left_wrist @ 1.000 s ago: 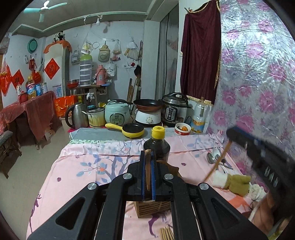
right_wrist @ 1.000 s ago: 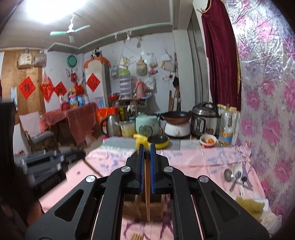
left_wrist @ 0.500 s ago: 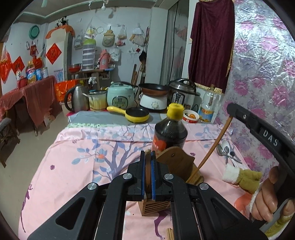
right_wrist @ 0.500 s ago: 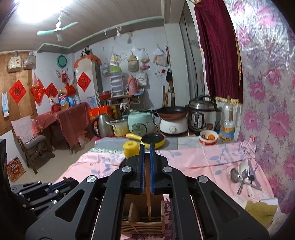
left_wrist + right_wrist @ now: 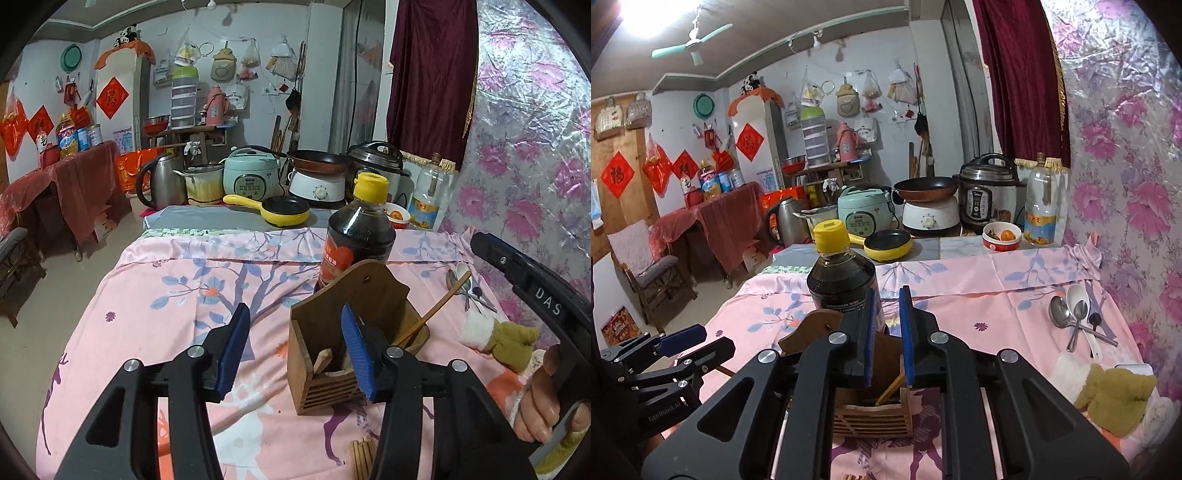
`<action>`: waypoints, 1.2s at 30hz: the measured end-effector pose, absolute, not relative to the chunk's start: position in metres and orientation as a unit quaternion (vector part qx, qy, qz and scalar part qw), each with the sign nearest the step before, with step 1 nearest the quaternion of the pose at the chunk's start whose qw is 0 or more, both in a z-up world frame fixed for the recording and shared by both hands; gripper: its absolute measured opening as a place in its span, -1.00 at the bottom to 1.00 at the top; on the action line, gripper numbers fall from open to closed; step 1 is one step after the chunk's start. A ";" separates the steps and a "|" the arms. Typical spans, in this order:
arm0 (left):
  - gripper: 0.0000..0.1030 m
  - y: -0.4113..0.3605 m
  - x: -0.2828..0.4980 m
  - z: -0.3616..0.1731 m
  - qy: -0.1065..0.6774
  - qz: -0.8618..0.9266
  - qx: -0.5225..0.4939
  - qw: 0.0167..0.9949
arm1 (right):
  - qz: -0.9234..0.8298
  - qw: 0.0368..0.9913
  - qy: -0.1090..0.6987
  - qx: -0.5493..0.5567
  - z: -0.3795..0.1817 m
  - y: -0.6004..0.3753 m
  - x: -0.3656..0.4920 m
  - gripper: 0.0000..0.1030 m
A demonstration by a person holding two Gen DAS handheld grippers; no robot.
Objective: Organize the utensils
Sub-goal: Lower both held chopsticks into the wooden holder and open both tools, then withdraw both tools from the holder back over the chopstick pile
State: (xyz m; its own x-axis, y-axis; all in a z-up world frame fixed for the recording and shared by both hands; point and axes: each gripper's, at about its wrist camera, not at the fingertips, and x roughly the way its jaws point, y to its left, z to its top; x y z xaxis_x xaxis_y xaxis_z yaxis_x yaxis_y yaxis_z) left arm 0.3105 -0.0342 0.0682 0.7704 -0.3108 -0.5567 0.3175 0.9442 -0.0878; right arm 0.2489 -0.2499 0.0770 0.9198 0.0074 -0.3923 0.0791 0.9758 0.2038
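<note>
A wooden utensil holder (image 5: pixel 332 354) stands on the pink floral tablecloth (image 5: pixel 166 295). A wooden chopstick (image 5: pixel 436 310) leans out of it to the right, and another wooden piece (image 5: pixel 322 360) sits inside. My left gripper (image 5: pixel 293 354) is open and empty, its right finger just over the holder's mouth. My right gripper (image 5: pixel 888 338) is open a little and empty, right above the holder (image 5: pixel 875 417), where a chopstick (image 5: pixel 890 389) rests. Loose chopsticks (image 5: pixel 364 456) lie at the near edge.
A dark sauce bottle (image 5: pixel 356 236) with a yellow cap stands just behind the holder. Metal and white spoons (image 5: pixel 1078 321) lie at the right by the floral wall. A green and white cloth (image 5: pixel 1108 395) lies near right. Cookers, a kettle and a yellow pan (image 5: pixel 280 214) stand behind.
Both grippers have opened and let go of their wooden chopsticks, which now sit in the holder. Both grippers have come lower and closer to the holder.
</note>
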 end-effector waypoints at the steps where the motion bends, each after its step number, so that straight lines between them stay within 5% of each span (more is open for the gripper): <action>1: 0.05 -0.033 0.309 0.067 0.295 -0.167 0.004 0.941 | -0.019 0.974 0.198 0.111 0.077 -0.252 0.246 -0.61; 7: 0.21 -0.025 0.291 0.059 0.298 -0.169 -0.001 0.939 | -0.028 0.975 0.182 0.120 0.072 -0.252 0.216 -0.27; 12: 0.26 -0.019 0.275 0.046 0.309 -0.168 -0.005 0.936 | -0.042 0.979 0.162 0.121 0.062 -0.248 0.186 0.43; 18: 0.43 -0.012 0.256 0.025 0.329 -0.172 -0.014 0.928 | -0.045 0.981 0.145 0.121 0.051 -0.242 0.150 0.82; 36: 0.57 -0.002 0.154 -0.082 0.417 -0.201 0.022 0.886 | -0.037 0.948 0.275 0.154 -0.045 -0.239 0.080 0.87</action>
